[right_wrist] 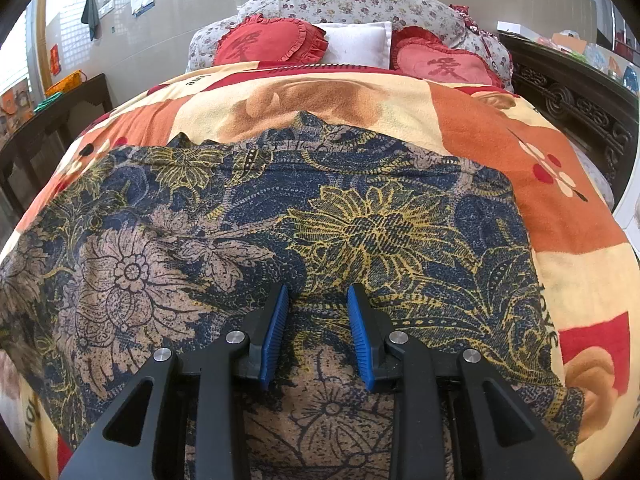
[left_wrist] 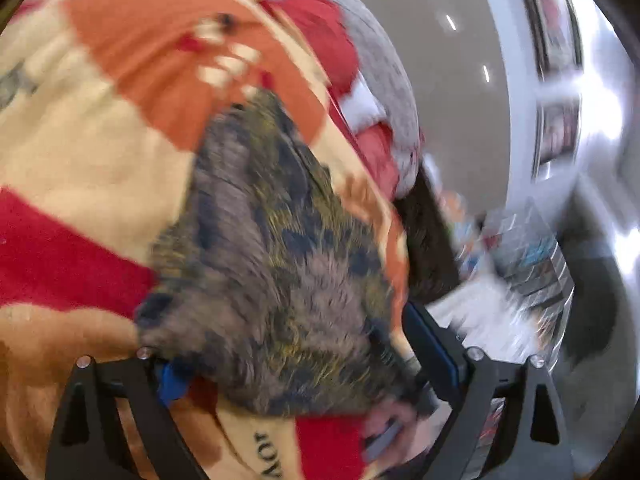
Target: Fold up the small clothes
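Note:
A thin garment printed with navy, tan and yellow flowers [right_wrist: 320,216] lies spread flat on the bed's blanket. My right gripper [right_wrist: 318,294] rests over its near edge, blue pads [right_wrist: 276,320] apart, with only flat cloth beneath the gap. The left wrist view is blurred. There a raised part of the same garment [left_wrist: 280,264] fills the space between the widely spread fingers of my left gripper [left_wrist: 300,356] and covers most of the left pad [left_wrist: 172,380]. I cannot see either pad pressing on the cloth.
The bed carries an orange, cream and red fleece blanket [right_wrist: 500,136]. Two red heart cushions [right_wrist: 272,44], a white pillow [right_wrist: 360,44] and a floral bolster [right_wrist: 360,0] lie at its head. A dark carved sideboard [right_wrist: 568,104] stands on the right and a dark table [right_wrist: 60,116] on the left.

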`<control>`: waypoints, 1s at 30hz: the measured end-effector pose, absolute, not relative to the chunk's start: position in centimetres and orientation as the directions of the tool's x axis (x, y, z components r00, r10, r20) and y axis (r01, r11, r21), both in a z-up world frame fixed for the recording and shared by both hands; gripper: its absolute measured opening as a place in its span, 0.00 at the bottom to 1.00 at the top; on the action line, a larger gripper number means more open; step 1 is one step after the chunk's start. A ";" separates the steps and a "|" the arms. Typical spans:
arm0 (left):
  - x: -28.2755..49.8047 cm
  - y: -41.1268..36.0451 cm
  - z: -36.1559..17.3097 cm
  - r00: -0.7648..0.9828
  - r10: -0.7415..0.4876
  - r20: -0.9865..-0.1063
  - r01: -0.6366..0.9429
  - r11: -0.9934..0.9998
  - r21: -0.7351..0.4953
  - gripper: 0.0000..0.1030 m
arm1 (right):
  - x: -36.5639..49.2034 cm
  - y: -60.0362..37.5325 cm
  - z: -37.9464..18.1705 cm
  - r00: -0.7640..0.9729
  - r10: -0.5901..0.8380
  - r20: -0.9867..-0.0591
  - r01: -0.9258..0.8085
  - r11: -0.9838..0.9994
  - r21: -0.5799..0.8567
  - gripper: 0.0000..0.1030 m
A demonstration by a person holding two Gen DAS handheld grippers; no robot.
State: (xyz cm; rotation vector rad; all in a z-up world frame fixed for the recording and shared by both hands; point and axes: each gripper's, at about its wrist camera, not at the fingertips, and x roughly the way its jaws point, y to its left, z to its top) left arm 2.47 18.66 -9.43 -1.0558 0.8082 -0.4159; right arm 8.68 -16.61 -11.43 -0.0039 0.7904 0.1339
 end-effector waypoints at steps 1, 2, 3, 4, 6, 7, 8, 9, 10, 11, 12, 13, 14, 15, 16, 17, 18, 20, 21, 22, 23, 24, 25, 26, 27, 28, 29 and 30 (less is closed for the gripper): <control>2.5 18.5 -9.8 0.641 -0.679 -0.358 -0.059 0.421 -0.905 0.92 | 8.7 -16.6 -11.4 0.695 0.119 -0.709 -0.122 0.991 0.047 0.34; 2.5 18.1 -9.8 0.630 -0.687 -0.362 -0.049 0.430 -0.901 0.92 | 8.7 -16.6 -11.4 0.695 0.120 -0.709 -0.122 0.991 0.047 0.34; 2.8 17.2 -9.7 0.603 -0.695 -0.391 -0.028 0.472 -0.881 0.92 | 8.7 -16.6 -11.4 0.695 0.120 -0.709 -0.122 0.991 0.049 0.34; 2.8 17.0 -9.7 0.597 -0.694 -0.402 -0.023 0.486 -0.874 0.92 | 8.7 -16.6 -11.4 0.695 0.120 -0.709 -0.122 0.991 0.049 0.34; 3.1 17.5 -10.9 0.597 -0.694 -0.402 -0.076 0.450 -0.890 0.91 | 8.6 -16.5 -11.4 0.695 0.119 -0.709 -0.122 0.991 0.047 0.34; 3.2 17.4 -11.2 0.593 -0.704 -0.391 -0.084 0.428 -0.900 0.91 | 8.7 -16.6 -11.4 0.695 0.120 -0.709 -0.122 0.991 0.048 0.34; 3.1 17.1 -11.1 0.580 -0.709 -0.401 -0.074 0.445 -0.893 0.92 | 8.7 -16.6 -11.4 0.695 0.120 -0.709 -0.122 0.991 0.048 0.34; 3.3 16.6 -10.5 0.563 -0.703 -0.435 -0.054 0.494 -0.868 0.91 | 8.7 -16.6 -11.4 0.695 0.120 -0.709 -0.122 0.991 0.048 0.34; 3.5 16.9 -10.0 0.572 -0.692 -0.440 -0.056 0.503 -0.862 0.90 | 8.7 -16.6 -11.4 0.695 0.121 -0.709 -0.122 0.991 0.049 0.34; 3.5 17.6 -10.1 0.594 -0.673 -0.440 -0.078 0.496 -0.865 0.89 | 8.7 -16.6 -11.4 0.695 0.121 -0.709 -0.122 0.991 0.049 0.34; 3.5 18.5 -10.5 0.620 -0.649 -0.441 -0.120 0.477 -0.871 0.88 | 8.7 -16.6 -11.4 0.695 0.120 -0.709 -0.122 0.991 0.048 0.34; 3.5 18.9 -10.9 0.631 -0.634 -0.447 -0.151 0.465 -0.872 0.80 | 8.7 -16.5 -11.4 0.695 0.119 -0.709 -0.122 0.991 0.047 0.34; 3.5 18.9 -11.2 0.633 -0.605 -0.484 -0.185 0.488 -0.853 0.69 | 8.7 -16.6 -11.4 0.695 0.118 -0.709 -0.122 0.991 0.046 0.34; 3.4 18.8 -11.2 0.630 -0.585 -0.510 -0.194 0.518 -0.833 0.65 | 8.7 -16.6 -11.4 0.695 0.118 -0.709 -0.122 0.991 0.045 0.34; 3.1 18.5 -11.1 0.632 -0.559 -0.537 -0.196 0.556 -0.808 0.57 | 8.7 -16.6 -11.4 0.695 0.120 -0.709 -0.122 0.991 0.048 0.34; 2.8 18.5 -11.1 0.635 -0.541 -0.551 -0.200 0.573 -0.795 0.51 | 8.7 -16.5 -11.4 0.695 0.120 -0.709 -0.122 0.991 0.048 0.34; 2.5 18.4 -11.2 0.640 -0.526 -0.560 -0.207 0.584 -0.785 0.49 | 8.7 -16.6 -11.4 0.695 0.118 -0.709 -0.122 0.991 0.046 0.34; 2.2 18.2 -11.4 0.647 -0.520 -0.557 -0.206 0.584 -0.785 0.49 | 8.7 -16.6 -11.4 0.695 0.119 -0.709 -0.122 0.991 0.047 0.35; 2.1 18.1 -11.3 0.648 -0.515 -0.561 -0.204 0.593 -0.779 0.49 | 8.7 -16.5 -11.4 0.695 0.118 -0.709 -0.122 0.991 0.045 0.35; 2.4 17.6 -11.3 0.648 -0.510 -0.566 -0.203 0.601 -0.773 0.49 | 8.7 -16.5 -11.4 0.695 0.116 -0.710 -0.122 0.992 0.043 0.35; 2.5 17.4 -11.2 0.648 -0.510 -0.566 -0.200 0.604 -0.772 0.51 | 8.7 -16.5 -11.4 0.695 0.115 -0.710 -0.122 0.992 0.042 0.35; 2.6 17.1 -11.2 0.647 -0.513 -0.564 -0.193 0.606 -0.772 0.52 | 8.7 -16.5 -11.4 0.694 0.115 -0.710 -0.122 0.992 0.042 0.35; 2.7 16.9 -11.1 0.648 -0.508 -0.568 -0.191 0.613 -0.766 0.53 | 8.7 -16.5 -11.4 0.693 0.119 -0.711 -0.123 0.991 0.046 0.35; 2.7 16.9 -11.0 0.649 -0.502 -0.572 -0.189 0.622 -0.760 0.53 | 8.7 -16.5 -11.4 0.692 0.122 -0.712 -0.123 0.991 0.051 0.35; 2.6 16.8 -10.9 0.652 -0.495 -0.574 -0.186 0.630 -0.754 0.52 | 8.7 -16.4 -11.3 0.689 0.124 -0.714 -0.123 0.991 0.053 0.35; 2.4 16.8 -10.8 0.654 -0.487 -0.579 -0.186 0.638 -0.747 0.51 | 8.8 -16.5 -11.3 0.687 0.125 -0.716 -0.124 0.991 0.054 0.35; 2.3 16.8 -10.8 0.655 -0.472 -0.590 -0.194 0.649 -0.735 0.44 | 8.8 -16.4 -11.3 0.684 0.124 -0.718 -0.124 0.991 0.054 0.35; 2.3 16.8 -10.9 0.652 -0.449 -0.611 -0.211 0.667 -0.715 0.38 | 8.9 -16.3 -11.2 0.679 0.121 -0.724 -0.125 0.991 0.049 0.35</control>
